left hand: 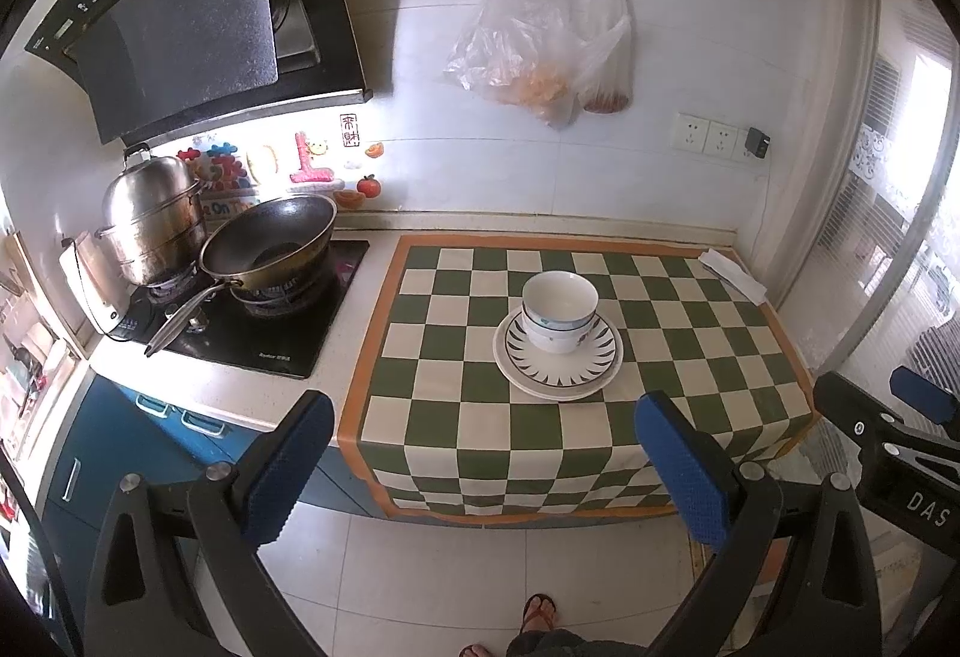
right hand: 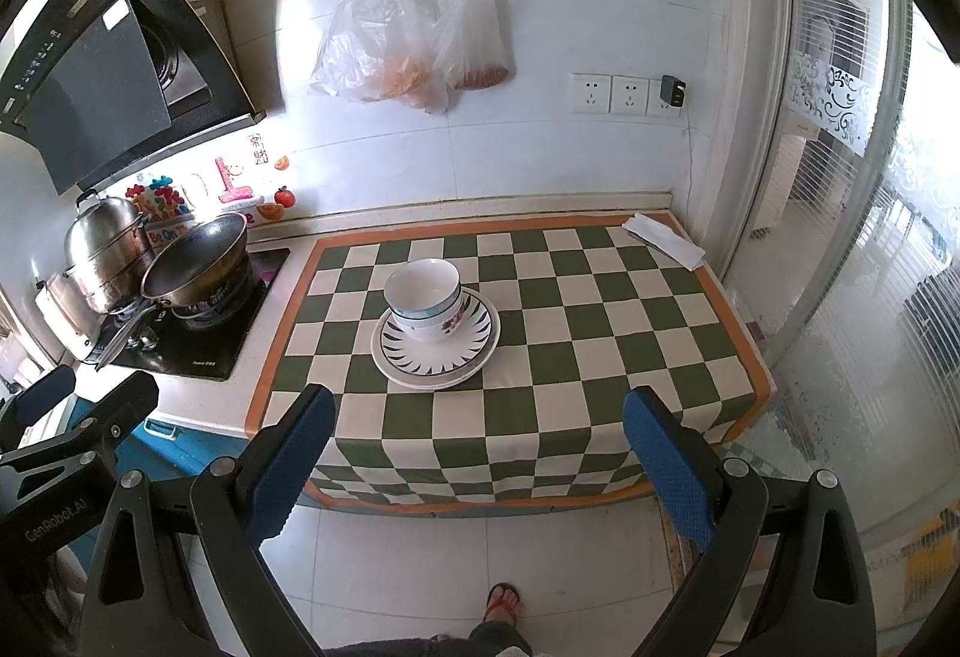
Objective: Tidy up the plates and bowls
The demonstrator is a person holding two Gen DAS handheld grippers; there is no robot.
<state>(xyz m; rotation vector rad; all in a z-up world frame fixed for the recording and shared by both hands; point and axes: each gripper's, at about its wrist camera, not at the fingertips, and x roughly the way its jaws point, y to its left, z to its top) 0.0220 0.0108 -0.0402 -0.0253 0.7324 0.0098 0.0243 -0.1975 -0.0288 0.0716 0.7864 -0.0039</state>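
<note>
White bowls [left hand: 559,310] [right hand: 426,302] are nested together on stacked plates [left hand: 558,366] [right hand: 436,351] with a dark leaf-pattern rim, at the middle of the green-and-cream checked cloth [left hand: 468,417] [right hand: 540,405]. My left gripper [left hand: 483,468] hangs open in front of the counter, well short of the stack, with nothing between its blue pads. My right gripper [right hand: 480,462] is open too, also back from the counter edge and empty. Each gripper shows at the side of the other's view: the right one [left hand: 900,417], the left one [right hand: 66,417].
A wok [left hand: 270,243] [right hand: 198,261] and a steel steamer pot [left hand: 153,219] [right hand: 105,249] stand on the hob at left. A folded white cloth [left hand: 735,273] [right hand: 663,240] lies at the counter's back right corner. Plastic bags [left hand: 540,39] [right hand: 408,33] hang on the wall. A sandalled foot [left hand: 537,615] [right hand: 501,600] is on the floor below.
</note>
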